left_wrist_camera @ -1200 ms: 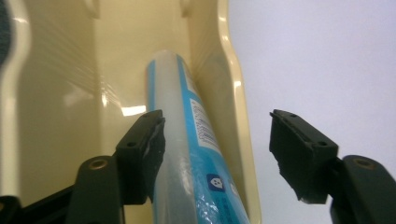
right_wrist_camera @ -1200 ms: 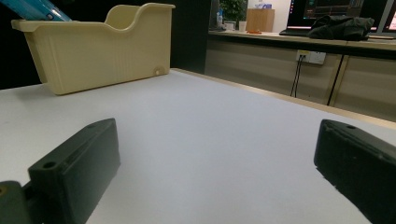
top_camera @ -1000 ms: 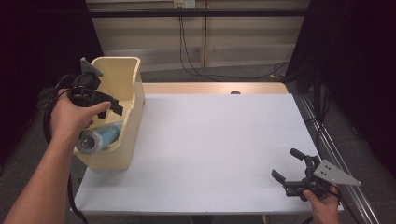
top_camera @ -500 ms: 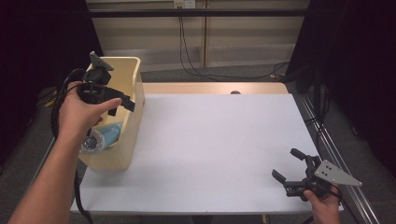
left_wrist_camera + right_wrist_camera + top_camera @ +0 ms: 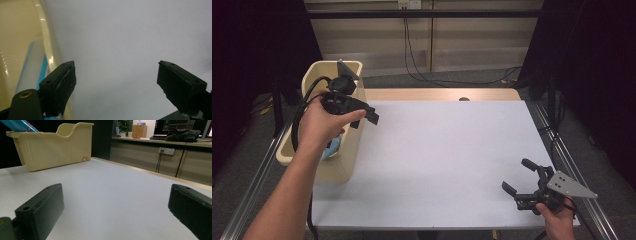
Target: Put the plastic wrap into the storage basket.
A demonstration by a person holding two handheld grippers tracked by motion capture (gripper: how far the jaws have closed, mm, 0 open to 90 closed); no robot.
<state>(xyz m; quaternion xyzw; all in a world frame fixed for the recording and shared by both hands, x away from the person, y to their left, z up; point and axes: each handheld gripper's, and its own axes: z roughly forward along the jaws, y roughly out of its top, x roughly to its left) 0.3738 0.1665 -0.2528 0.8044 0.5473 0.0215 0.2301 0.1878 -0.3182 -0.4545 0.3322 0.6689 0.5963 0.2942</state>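
Left gripper: the left gripper (image 5: 364, 116), held in the person's left hand (image 5: 319, 127), hangs over the right wall of a cream plastic bin (image 5: 354, 135) at about nine o'clock on the table; its jaws have just been opening and now stand apart with nothing between them.
Left gripper view: the two black jaws frame bare white tabletop (image 5: 120, 45), with the bin's rim (image 5: 50, 47) at ten o'clock and a blue-and-white tube (image 5: 30, 67) lying inside the bin beyond it.
Tube: in the high view it shows as a patch of blue (image 5: 333, 146) inside the bin, partly hidden by the hand.
Right gripper: the right gripper (image 5: 519, 177) rests low at five o'clock near the table's front-right corner, released, jaws wide and empty, well apart from the bin.
Right gripper view: its jaws open onto the white table (image 5: 112, 195), the bin (image 5: 50, 145) standing at eleven o'clock with the tube's blue end (image 5: 21, 125) poking above its rim.
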